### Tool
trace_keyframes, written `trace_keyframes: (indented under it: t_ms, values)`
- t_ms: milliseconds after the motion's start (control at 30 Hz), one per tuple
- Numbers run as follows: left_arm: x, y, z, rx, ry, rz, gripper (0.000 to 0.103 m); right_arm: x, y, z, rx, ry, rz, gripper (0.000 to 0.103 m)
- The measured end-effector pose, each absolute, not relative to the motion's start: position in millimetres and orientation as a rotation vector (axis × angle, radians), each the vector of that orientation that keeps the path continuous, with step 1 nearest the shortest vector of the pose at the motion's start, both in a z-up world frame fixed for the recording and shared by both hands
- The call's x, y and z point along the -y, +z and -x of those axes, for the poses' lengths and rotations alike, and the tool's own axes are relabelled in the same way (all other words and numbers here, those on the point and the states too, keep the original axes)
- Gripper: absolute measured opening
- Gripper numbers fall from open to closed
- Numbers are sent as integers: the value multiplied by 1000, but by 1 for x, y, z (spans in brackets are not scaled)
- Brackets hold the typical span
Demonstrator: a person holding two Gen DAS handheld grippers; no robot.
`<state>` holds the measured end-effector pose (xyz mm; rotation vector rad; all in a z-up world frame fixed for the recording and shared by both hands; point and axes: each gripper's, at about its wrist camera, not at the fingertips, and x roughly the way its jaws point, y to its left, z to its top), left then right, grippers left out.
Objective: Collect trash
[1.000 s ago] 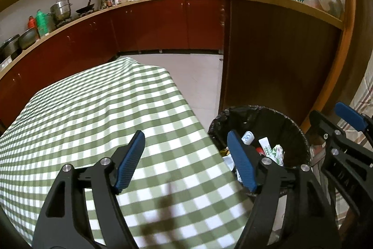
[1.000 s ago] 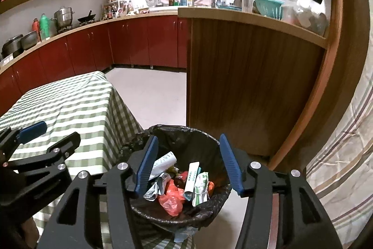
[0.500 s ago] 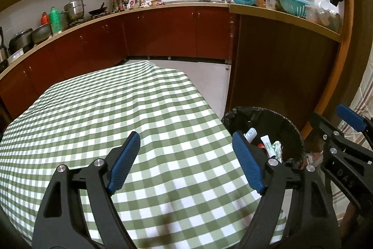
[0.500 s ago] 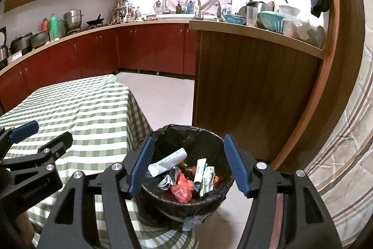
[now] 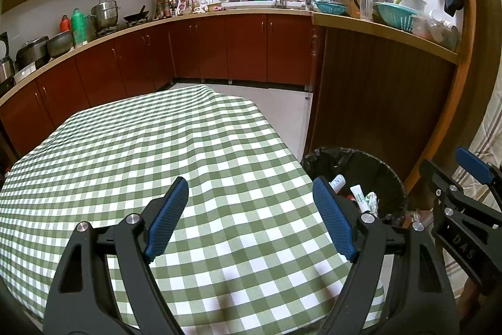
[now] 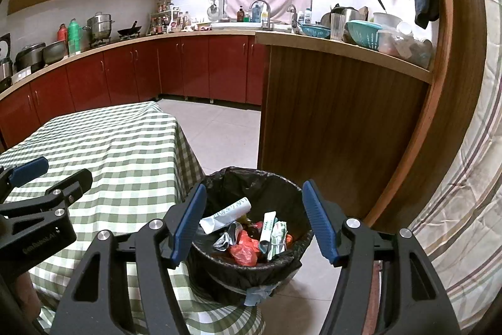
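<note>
Beside the table's near corner, on the tiled floor, a bin lined with a black bag is seen, and the collected trash lies inside it: a rolled white tube, a crumpled red plastic bag, a green-and-white sachet and a bit of silvery foil, heaped together below the rim. In the left wrist view the same bin shows just past the tablecloth's edge. The right gripper hangs above the bin with its jaws spread; they have just been opening, and nothing is held between them, the rubbish lying well beneath the blue pads. The left gripper is held over the green checked tablecloth, its jaws likewise wide and just widened, with only bare cloth between them. No loose trash can be made out on the visible cloth. Beyond, a wooden counter stands behind the bin, and red cabinets run along the far wall. The step in hand is judged to be the release of a last piece into the bin, so the task appears nearly or wholly finished. What is called for next is a check of the table and floor for any remaining scrap; should one be found, open jaws must be brought down around it before closing.
</note>
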<state>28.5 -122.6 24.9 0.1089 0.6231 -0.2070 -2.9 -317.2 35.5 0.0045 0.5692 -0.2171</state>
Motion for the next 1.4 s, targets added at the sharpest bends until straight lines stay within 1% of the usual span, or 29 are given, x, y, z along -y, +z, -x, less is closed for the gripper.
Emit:
trace_keyframes:
  t_ms: [1400]
  values:
    - [122, 25, -29, -616, -188, -102, 80, 314, 36, 5, -567, -218, -2, 63]
